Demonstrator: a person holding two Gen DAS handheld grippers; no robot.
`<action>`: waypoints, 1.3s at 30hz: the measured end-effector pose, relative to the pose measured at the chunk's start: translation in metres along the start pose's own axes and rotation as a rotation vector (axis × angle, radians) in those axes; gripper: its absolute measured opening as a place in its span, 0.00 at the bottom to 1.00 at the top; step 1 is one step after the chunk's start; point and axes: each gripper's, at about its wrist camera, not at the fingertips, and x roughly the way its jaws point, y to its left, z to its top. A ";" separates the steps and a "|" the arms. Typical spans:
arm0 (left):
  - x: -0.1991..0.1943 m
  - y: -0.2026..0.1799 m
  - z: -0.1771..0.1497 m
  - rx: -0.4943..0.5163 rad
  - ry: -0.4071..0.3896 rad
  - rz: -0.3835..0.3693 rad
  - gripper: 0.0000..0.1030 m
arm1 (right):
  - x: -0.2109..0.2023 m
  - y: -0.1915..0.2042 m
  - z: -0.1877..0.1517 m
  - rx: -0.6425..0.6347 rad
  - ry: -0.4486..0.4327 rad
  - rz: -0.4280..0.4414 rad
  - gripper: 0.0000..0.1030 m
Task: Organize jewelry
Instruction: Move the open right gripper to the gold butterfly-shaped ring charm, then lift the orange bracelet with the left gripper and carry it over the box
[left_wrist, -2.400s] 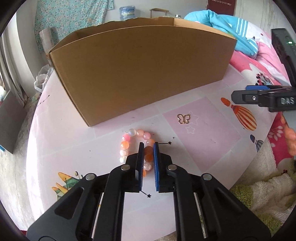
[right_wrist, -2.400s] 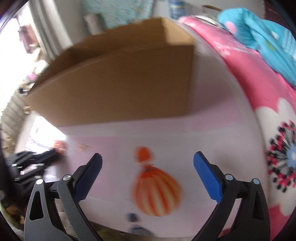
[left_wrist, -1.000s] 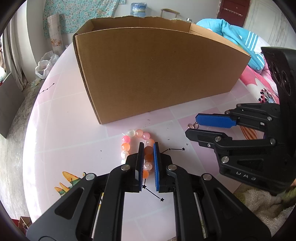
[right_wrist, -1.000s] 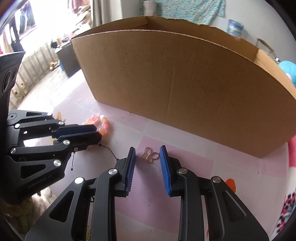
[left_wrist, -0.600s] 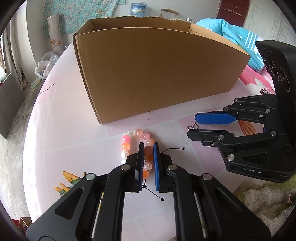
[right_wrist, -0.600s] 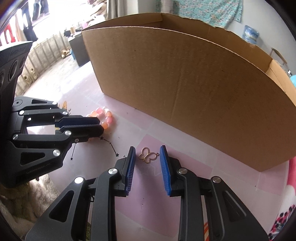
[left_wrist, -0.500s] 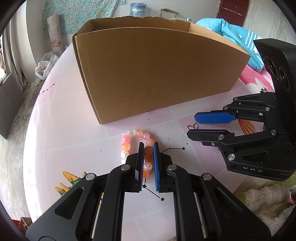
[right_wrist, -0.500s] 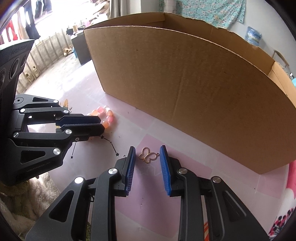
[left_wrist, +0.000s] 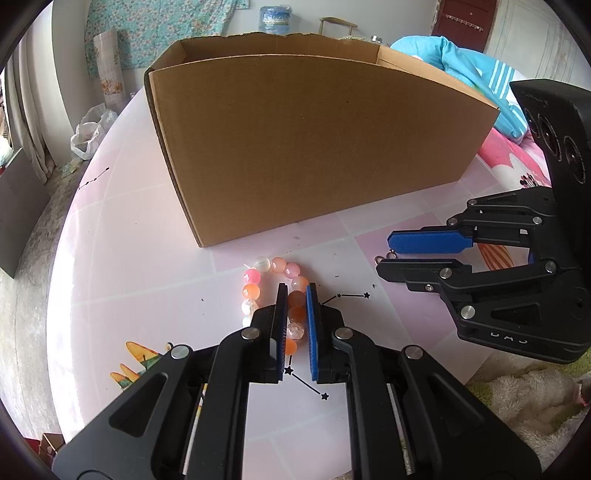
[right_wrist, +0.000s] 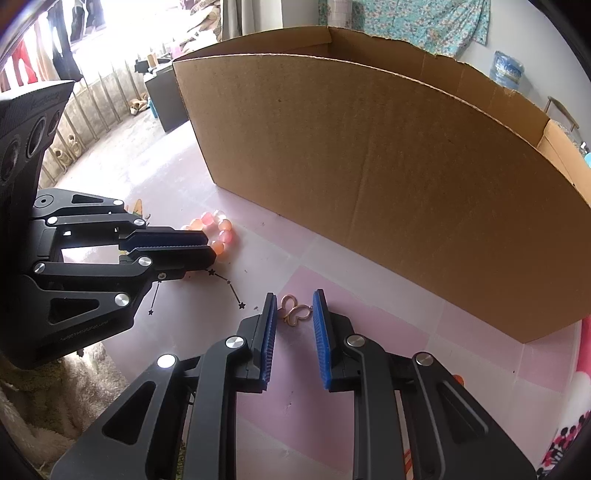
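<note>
A bracelet of pink and orange beads (left_wrist: 279, 264) lies on the pink table (left_wrist: 129, 258) in front of a cardboard box (left_wrist: 314, 147). My left gripper (left_wrist: 296, 291) is shut on the bracelet's right side, with beads pinched between its pads. The right wrist view shows the same bracelet (right_wrist: 221, 229) at the left gripper's (right_wrist: 208, 247) tips. A small gold butterfly pendant (right_wrist: 294, 313) lies flat between the blue pads of my right gripper (right_wrist: 294, 299). Its jaws are closing, and a thin gap still shows on each side. In the left wrist view the right gripper (left_wrist: 384, 251) hides most of the pendant.
The tall open cardboard box (right_wrist: 388, 177) stands just behind both pieces. Pink and blue bedding (left_wrist: 472, 62) lies beyond the table at the right. A fluffy rug (left_wrist: 517, 387) shows below the table's near edge. A plastic bag (left_wrist: 90, 129) sits on the floor at the left.
The right gripper came in from the right with wide jaws, settled over the butterfly pendant and narrowed its jaws around it. The left gripper stayed still, holding the bracelet.
</note>
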 end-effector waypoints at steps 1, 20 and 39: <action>0.000 0.000 0.000 0.001 0.000 0.001 0.09 | -0.001 0.000 -0.001 0.001 -0.001 -0.001 0.19; -0.047 -0.002 0.007 -0.002 -0.124 0.008 0.08 | -0.060 -0.010 -0.006 0.101 -0.150 -0.050 0.19; -0.144 -0.042 0.074 0.064 -0.413 -0.208 0.08 | -0.174 -0.048 0.002 0.215 -0.415 -0.101 0.19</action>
